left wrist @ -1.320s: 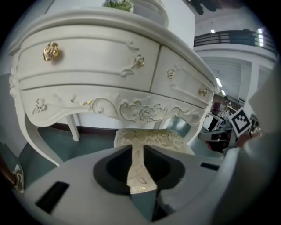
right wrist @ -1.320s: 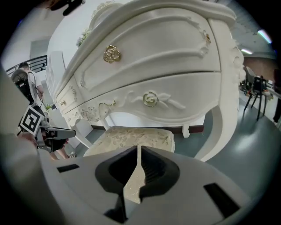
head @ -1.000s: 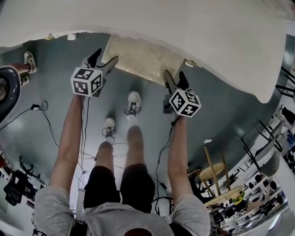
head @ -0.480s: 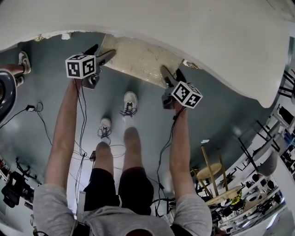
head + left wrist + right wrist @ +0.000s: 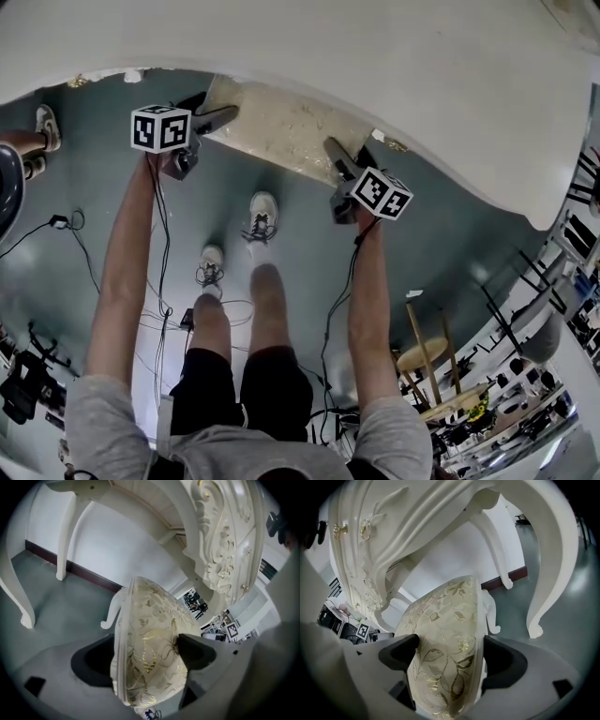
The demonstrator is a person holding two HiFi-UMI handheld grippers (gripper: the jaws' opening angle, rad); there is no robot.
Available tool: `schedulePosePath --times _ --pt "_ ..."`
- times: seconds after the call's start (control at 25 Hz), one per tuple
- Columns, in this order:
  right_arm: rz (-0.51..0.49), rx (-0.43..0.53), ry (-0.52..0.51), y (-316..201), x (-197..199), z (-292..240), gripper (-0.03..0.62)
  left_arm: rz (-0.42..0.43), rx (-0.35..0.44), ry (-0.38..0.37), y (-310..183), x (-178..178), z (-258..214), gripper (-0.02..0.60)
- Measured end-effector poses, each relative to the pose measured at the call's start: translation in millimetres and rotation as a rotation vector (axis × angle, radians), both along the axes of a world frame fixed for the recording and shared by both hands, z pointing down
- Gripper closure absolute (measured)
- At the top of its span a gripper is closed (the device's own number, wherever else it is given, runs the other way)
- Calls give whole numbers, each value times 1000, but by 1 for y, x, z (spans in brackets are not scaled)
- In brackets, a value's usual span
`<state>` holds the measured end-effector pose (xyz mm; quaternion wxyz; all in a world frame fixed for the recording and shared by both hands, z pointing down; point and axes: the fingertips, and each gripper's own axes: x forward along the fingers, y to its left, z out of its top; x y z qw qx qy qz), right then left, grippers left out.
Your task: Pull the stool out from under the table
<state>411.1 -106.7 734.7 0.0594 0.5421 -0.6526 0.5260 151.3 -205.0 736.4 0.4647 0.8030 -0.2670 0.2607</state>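
Reaching forward, you have the left hand-held gripper (image 5: 214, 106) and right hand-held gripper (image 5: 347, 150) open, their jaws having just been opening, each straddling a near corner of the cushioned seat of the stool (image 5: 281, 127) without clamping it. Close both evenly on the seat rim, then draw straight back, minding your shoes (image 5: 262, 214) and the loose cables (image 5: 159, 314) on the floor (image 5: 450, 234). The stool sits partly tucked under the white tabletop (image 5: 375, 47); beyond, curved table legs (image 5: 560, 559) flank it, so keep it centred.

Cream stool (image 5: 281, 127) w/ gold leaf print
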Motion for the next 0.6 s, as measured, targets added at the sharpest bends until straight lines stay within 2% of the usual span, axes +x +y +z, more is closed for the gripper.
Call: schedulePosePath --times 0.2,0.32,0.44,0.6 --pt "-6 26 -16 -3 1 3 156 73 -6 19 -2 7 1 167" --pt "-14 34 -47 -5 1 5 148 51 -26 67 -1 10 2 169" --pt "-16 31 -58 -7 0 3 148 2 9 106 -2 8 0 170" --pt "7 19 -64 -5 -2 5 148 -14 45 102 -1 5 -1 170"
